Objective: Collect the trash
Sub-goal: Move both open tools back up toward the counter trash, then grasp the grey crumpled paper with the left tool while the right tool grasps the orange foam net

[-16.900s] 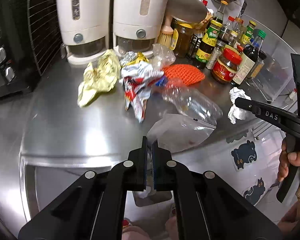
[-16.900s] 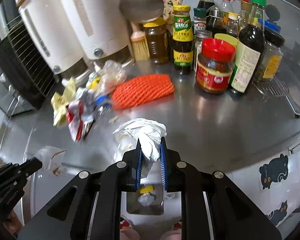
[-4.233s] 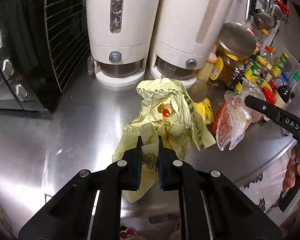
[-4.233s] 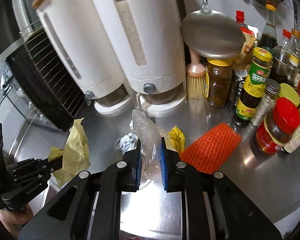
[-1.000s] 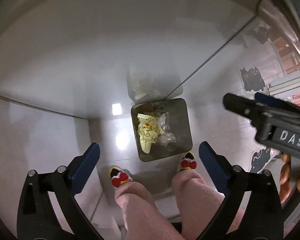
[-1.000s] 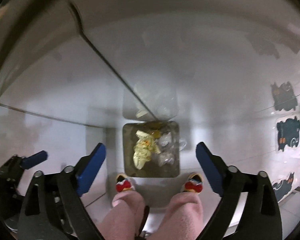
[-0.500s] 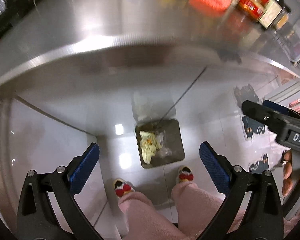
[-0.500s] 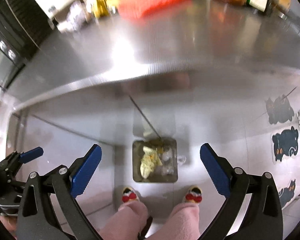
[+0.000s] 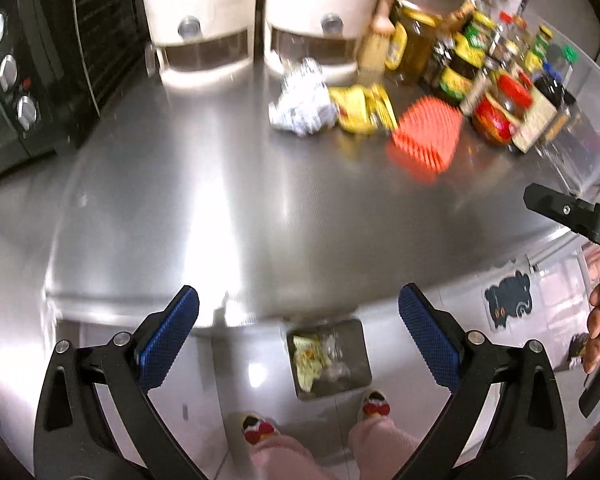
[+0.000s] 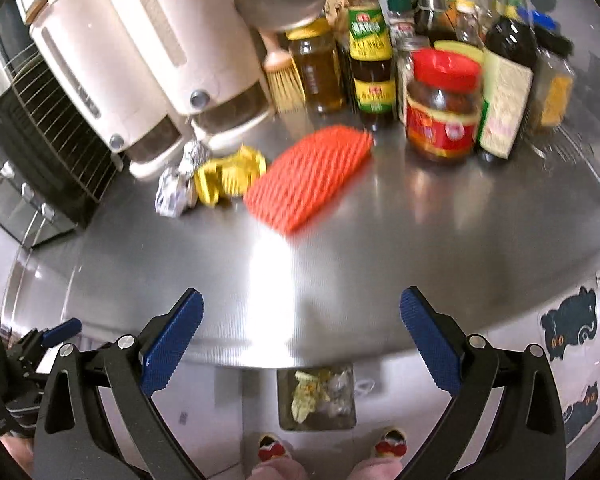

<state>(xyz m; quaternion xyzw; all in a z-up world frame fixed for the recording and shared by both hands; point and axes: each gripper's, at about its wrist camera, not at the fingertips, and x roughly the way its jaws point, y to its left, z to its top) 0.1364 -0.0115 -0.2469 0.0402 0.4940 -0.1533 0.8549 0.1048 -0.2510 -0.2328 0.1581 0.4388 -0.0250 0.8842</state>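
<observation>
On the steel counter (image 9: 220, 200) lie a crumpled foil wrapper (image 9: 302, 104), a yellow wrapper (image 9: 362, 109) and an orange foam net (image 9: 426, 138). They also show in the right wrist view: foil wrapper (image 10: 177, 184), yellow wrapper (image 10: 228, 176), orange net (image 10: 308, 178). A square bin (image 9: 327, 356) on the floor below the counter edge holds a yellow bag and clear plastic; it also shows in the right wrist view (image 10: 317, 396). My left gripper (image 9: 298, 336) is open and empty over the counter's front edge. My right gripper (image 10: 300, 338) is open and empty, likewise.
Two white dispensers (image 9: 256, 12) stand at the back, a black oven (image 9: 28, 60) at the left. Jars and bottles (image 10: 444, 100) crowd the back right, with a brush (image 10: 284, 80). My slippered feet (image 9: 376, 404) stand by the bin.
Both grippers have tilted up from looking down at the bin to facing the counter. The jaws stay wide open and empty.
</observation>
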